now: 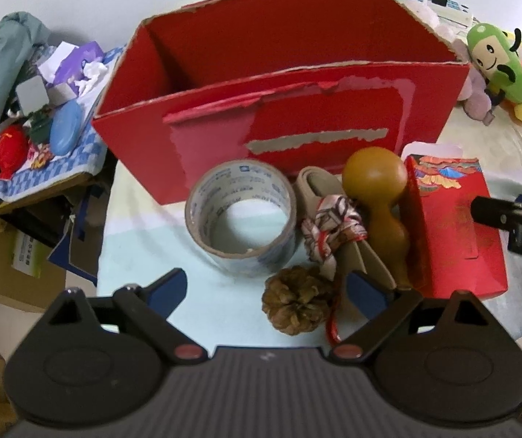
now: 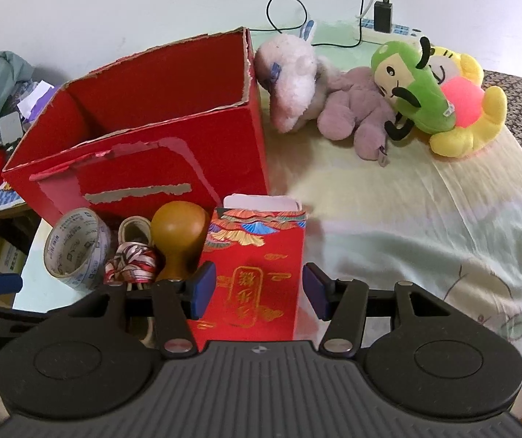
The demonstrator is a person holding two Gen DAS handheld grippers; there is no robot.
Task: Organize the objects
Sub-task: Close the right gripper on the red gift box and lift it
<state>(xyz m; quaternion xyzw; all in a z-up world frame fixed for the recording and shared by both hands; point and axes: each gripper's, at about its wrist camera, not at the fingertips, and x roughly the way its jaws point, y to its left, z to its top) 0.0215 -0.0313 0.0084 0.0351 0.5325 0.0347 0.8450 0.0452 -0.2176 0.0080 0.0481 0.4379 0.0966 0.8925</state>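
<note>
Closest to the lens, the right gripper [image 2: 257,290] has its jaws spread to either side of the red gift box [image 2: 257,277], one blue pad just off each flank and neither clearly touching, so nothing is held yet. The left gripper [image 1: 266,288] hangs open too, above the pine cone [image 1: 297,299] near the front edge of the bed, with the roll of tape [image 1: 241,215] just beyond. The gift box stands right up against the wooden gourd [image 2: 179,237], which leans among the folded belt [image 1: 328,197] and the knotted scarf [image 1: 334,226], all bunched in front of the big red carton [image 1: 283,109]. My worry is that closing on the thin gift box could crush its sides, or that lifting it will rob the gourd of support and send it rolling toward the edge. The left pad sits very close to the gourd and could catch it. The soft bedsheet [image 2: 407,237] makes everything stand less steadily. The carton looks empty from here
</note>
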